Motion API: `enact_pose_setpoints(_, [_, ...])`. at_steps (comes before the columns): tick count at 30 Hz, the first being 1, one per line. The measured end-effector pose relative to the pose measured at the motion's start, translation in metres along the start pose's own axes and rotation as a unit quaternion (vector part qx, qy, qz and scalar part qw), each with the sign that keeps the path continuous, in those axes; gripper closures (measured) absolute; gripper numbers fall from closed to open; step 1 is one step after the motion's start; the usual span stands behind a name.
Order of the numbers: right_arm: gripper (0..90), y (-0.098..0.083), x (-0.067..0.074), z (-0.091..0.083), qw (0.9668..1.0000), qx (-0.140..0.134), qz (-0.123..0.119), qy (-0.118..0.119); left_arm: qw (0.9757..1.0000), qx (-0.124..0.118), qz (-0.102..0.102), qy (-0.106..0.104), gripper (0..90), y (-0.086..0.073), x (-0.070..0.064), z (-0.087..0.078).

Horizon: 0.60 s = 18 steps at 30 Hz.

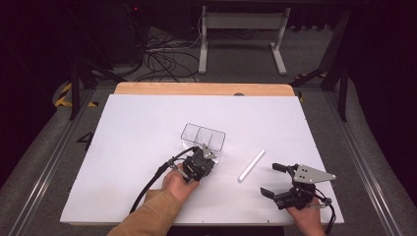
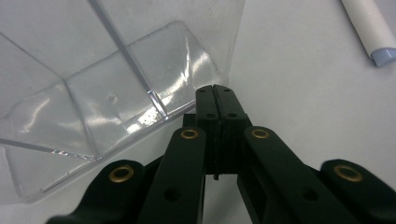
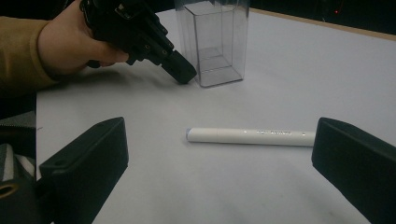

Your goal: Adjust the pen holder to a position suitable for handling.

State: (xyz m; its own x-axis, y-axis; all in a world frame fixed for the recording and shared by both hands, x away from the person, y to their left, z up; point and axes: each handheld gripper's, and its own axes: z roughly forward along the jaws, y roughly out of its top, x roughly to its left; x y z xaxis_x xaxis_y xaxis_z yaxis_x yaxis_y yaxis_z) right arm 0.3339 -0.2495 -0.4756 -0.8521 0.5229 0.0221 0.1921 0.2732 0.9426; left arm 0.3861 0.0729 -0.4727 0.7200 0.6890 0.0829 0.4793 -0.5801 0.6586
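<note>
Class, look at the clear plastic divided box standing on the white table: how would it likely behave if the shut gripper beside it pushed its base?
The clear plastic divided box looks thin-walled and empty, so probably light; it would likely slide on the smooth white table. It stands tall on a narrow base, so a higher push may tip it. The shut left gripper sits low at its corner, favouring sliding.

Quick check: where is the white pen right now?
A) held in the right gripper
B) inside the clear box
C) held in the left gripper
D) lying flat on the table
D: the white pen lies flat on the table, between the right gripper's open jaws, untouched.
</note>
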Motion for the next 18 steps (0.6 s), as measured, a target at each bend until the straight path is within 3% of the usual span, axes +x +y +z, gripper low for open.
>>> enact_pose_setpoints(9, [4.2,0.000,0.000,0.000,1.0000,0.000,-0.001,-0.001,0.9996,-0.017,-0.002,0.021,90.0,0.008,-0.003,0.011])
enact_pose_setpoints(18, [4.3,0.000,0.000,0.000,1.0000,0.001,-0.001,-0.002,0.9993,-0.025,-0.012,0.025,90.0,0.015,-0.001,0.019])
